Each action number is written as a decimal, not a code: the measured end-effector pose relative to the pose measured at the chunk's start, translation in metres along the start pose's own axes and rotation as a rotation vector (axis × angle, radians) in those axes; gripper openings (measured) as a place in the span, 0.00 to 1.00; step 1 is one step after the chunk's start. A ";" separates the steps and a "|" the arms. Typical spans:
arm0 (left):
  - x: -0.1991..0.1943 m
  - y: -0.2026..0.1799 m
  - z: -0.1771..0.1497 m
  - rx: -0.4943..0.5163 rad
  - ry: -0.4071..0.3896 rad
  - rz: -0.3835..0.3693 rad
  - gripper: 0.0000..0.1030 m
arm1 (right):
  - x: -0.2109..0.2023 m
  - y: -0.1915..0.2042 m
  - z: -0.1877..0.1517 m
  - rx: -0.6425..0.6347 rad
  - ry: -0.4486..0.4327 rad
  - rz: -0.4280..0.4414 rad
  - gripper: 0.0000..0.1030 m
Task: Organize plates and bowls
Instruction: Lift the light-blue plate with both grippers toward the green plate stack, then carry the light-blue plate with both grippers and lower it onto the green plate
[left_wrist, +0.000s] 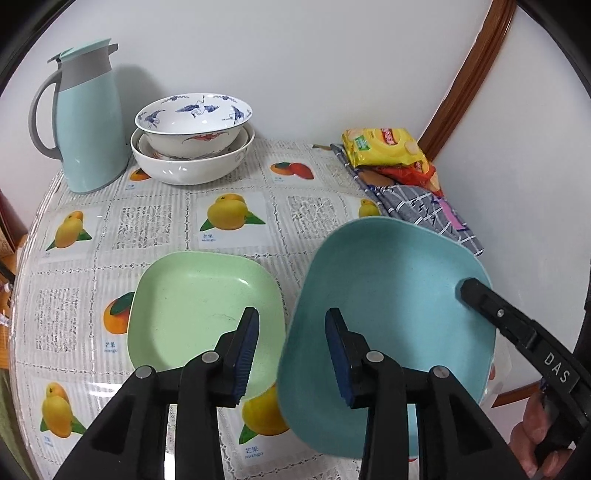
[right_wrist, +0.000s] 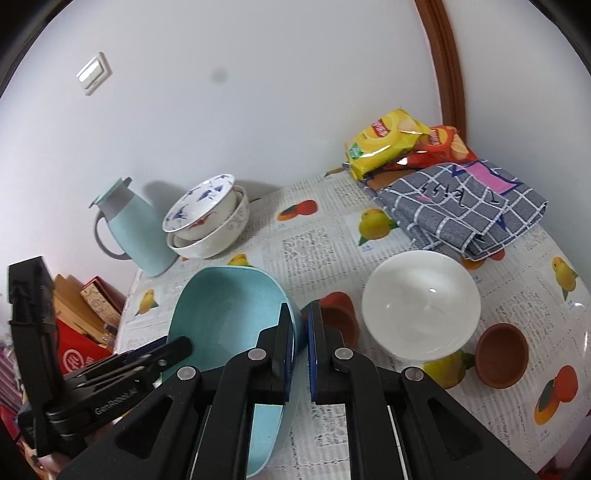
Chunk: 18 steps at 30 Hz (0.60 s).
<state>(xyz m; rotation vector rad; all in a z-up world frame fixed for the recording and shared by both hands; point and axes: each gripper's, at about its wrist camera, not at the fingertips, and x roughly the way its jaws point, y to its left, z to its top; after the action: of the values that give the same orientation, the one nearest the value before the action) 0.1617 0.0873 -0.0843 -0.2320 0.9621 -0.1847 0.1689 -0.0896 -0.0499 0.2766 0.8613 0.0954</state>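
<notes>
- Table (left_wrist: 229, 221) – fruit-print cloth, captions read "mango".
- Blue plate (left_wrist: 388, 314) tilted just right of green plate (left_wrist: 199, 295); right gripper (right_wrist: 299, 354), marked "DAS", clenched on its rim.
- Left gripper (left_wrist: 291, 358), marked "GenRobot", released over green plate's near edge.

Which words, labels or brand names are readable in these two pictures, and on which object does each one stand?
"DAS": white letters on the right gripper body.
"GenRobot.AI": on the left gripper body; the last letters are unsure.
"mango", under two Chinese characters: on the tablecloth fruit cards.
Yellow snack bag and red snack bag: logos too blurred to read.
Red box: white mark unreadable.
</notes>
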 end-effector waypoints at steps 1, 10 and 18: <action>-0.001 0.000 0.000 -0.002 -0.008 -0.004 0.34 | -0.001 0.001 0.000 -0.001 0.002 0.007 0.07; -0.009 0.007 -0.001 -0.018 -0.037 -0.020 0.13 | -0.005 0.015 -0.002 -0.040 0.004 0.005 0.07; -0.028 0.010 -0.002 -0.014 -0.067 0.025 0.11 | 0.001 0.029 -0.004 -0.089 0.014 -0.030 0.07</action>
<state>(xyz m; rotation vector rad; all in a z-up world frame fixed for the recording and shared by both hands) 0.1448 0.1043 -0.0663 -0.2374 0.8996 -0.1468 0.1671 -0.0610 -0.0452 0.1797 0.8725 0.1081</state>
